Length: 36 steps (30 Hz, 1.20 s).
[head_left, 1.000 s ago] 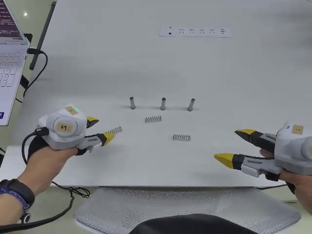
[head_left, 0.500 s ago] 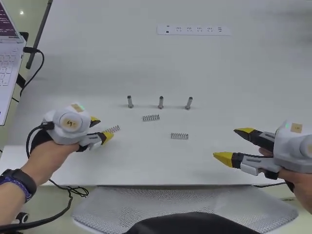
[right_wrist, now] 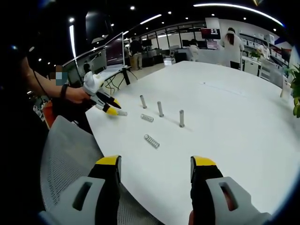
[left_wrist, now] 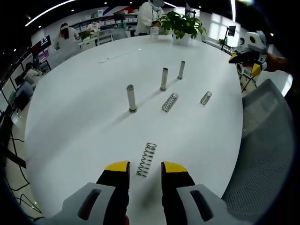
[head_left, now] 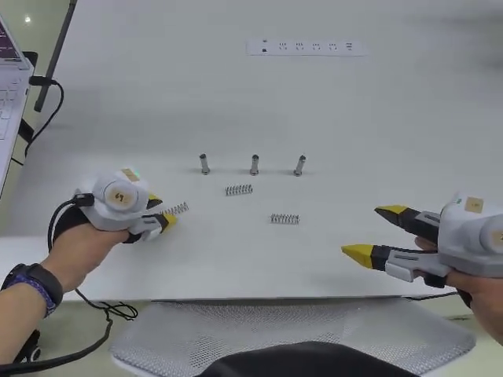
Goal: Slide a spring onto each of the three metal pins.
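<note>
Three upright metal pins [head_left: 204,163] [head_left: 255,164] [head_left: 299,165] stand in a row mid-table, all bare. Three springs lie flat in front of them: one on the left [head_left: 174,209], one in the middle [head_left: 239,189] and one on the right [head_left: 284,219]. My left gripper [head_left: 162,212] is open with a narrow gap. In the left gripper view [left_wrist: 146,167] the left spring [left_wrist: 146,159] has its near end between the yellow tips, and no contact shows. My right gripper [head_left: 374,232] hangs wide open and holds nothing near the front right edge, well away from the springs.
A white power strip [head_left: 305,48] lies at the far side of the table. A laptop [head_left: 6,71] and a black cable [head_left: 41,122] sit at the left edge. A grey mesh chair [head_left: 291,338] is under the table's front edge.
The head camera has shifted, so everything sits slightly further left. The left gripper's tips look closer together around the left spring's end. The right gripper has held still.
</note>
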Each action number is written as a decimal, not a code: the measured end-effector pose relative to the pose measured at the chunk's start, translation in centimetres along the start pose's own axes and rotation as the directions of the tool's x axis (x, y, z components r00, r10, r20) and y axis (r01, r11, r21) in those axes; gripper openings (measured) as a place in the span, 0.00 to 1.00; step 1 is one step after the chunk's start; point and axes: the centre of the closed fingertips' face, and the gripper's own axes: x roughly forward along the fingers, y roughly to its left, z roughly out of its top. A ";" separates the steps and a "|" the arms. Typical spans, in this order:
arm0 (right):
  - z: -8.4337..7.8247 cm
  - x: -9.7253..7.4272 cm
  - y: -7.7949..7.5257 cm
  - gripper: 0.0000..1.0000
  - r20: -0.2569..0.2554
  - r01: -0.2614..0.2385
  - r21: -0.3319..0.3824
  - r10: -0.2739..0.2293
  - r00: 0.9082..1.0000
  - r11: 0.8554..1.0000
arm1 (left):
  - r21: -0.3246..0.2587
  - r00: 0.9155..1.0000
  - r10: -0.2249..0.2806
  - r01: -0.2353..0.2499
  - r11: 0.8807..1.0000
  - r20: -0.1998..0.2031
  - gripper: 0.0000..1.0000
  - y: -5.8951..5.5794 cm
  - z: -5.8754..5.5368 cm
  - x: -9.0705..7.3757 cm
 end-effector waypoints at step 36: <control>0.0 -0.2 0.3 0.58 -0.003 0.000 0.008 0.000 1.000 1.000 | 0.034 0.998 -0.028 0.030 0.999 -0.063 0.02 -0.4 -0.7 1.4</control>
